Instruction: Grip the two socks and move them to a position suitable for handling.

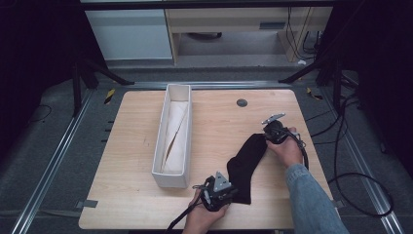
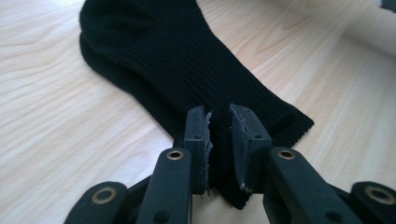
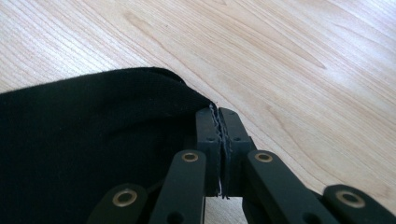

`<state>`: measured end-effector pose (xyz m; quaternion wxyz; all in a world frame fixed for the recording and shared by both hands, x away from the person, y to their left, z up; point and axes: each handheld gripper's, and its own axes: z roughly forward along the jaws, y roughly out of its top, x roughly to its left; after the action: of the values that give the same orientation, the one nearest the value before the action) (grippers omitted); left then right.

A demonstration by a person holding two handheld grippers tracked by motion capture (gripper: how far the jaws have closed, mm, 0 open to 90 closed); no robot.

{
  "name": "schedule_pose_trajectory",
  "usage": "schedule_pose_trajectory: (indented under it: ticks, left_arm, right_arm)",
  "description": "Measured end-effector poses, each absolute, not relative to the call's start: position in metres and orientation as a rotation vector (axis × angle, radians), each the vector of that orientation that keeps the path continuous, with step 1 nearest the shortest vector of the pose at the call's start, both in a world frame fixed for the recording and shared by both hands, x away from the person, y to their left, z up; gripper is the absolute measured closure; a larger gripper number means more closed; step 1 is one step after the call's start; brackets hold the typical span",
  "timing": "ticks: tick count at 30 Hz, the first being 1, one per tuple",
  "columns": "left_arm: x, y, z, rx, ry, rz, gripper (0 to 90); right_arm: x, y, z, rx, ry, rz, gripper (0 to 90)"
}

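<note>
A black sock (image 1: 246,163) lies stretched along the right half of the wooden table (image 1: 131,122). At its near end, my left gripper (image 1: 233,193) is shut on the ribbed cuff. In the left gripper view, the sock (image 2: 177,60) runs away from my left gripper (image 2: 219,116), with cuff fabric pinched between the pads. My right gripper (image 1: 266,138) is at the sock's far end. In the right gripper view, my right gripper (image 3: 218,114) has its jaws pressed together on the rounded toe edge of the sock (image 3: 93,140).
A long white box (image 1: 170,179) stands left of the sock, running from near to far, with beige cloth (image 1: 178,131) inside. A dark round grommet (image 1: 242,103) sits near the table's far edge. Black frame legs and cables surround the table.
</note>
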<state>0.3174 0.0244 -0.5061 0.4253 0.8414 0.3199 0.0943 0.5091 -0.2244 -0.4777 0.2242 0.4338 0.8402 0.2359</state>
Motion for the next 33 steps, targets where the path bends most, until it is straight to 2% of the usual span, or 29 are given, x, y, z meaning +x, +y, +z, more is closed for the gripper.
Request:
schedule_pose_trajectory:
  ticks: [14, 17, 19, 22, 24, 29, 32, 33]
  left_arm:
    - [0.297, -0.003, -0.507, 2.107, 0.756, 0.21, 76.4]
    - [0.296, -0.004, -0.506, 2.101, 0.753, 0.209, 73.0]
    - [0.296, -0.003, -0.505, 2.082, 0.754, 0.206, 66.0]
    - [0.298, 0.002, -0.497, 2.063, 0.743, 0.222, 55.4]
    - [0.299, 0.006, -0.491, 2.051, 0.728, 0.241, 49.0]
    - [0.302, 0.018, -0.479, 2.063, 0.682, 0.293, 42.7]
    - [0.309, 0.025, -0.475, 2.042, 0.633, 0.236, 44.0]
    - [0.311, 0.029, -0.473, 2.053, 0.652, 0.29, 44.1]
  right_arm:
    - [0.501, -0.227, -0.475, 1.155, 2.339, 0.678, 88.4]
    - [0.501, -0.225, -0.475, 1.147, 2.344, 0.69, 87.6]
    - [0.499, -0.225, -0.474, 1.146, 2.345, 0.707, 84.3]
    - [0.494, -0.224, -0.469, 1.148, 2.317, 0.729, 70.5]
    - [0.49, -0.224, -0.465, 1.141, 2.306, 0.739, 65.7]
    - [0.471, -0.224, -0.451, 1.108, 2.278, 0.785, 51.8]
    - [0.451, -0.223, -0.443, 1.099, 2.27, 0.839, 49.3]
    - [0.446, -0.223, -0.442, 1.091, 2.267, 0.847, 48.6]
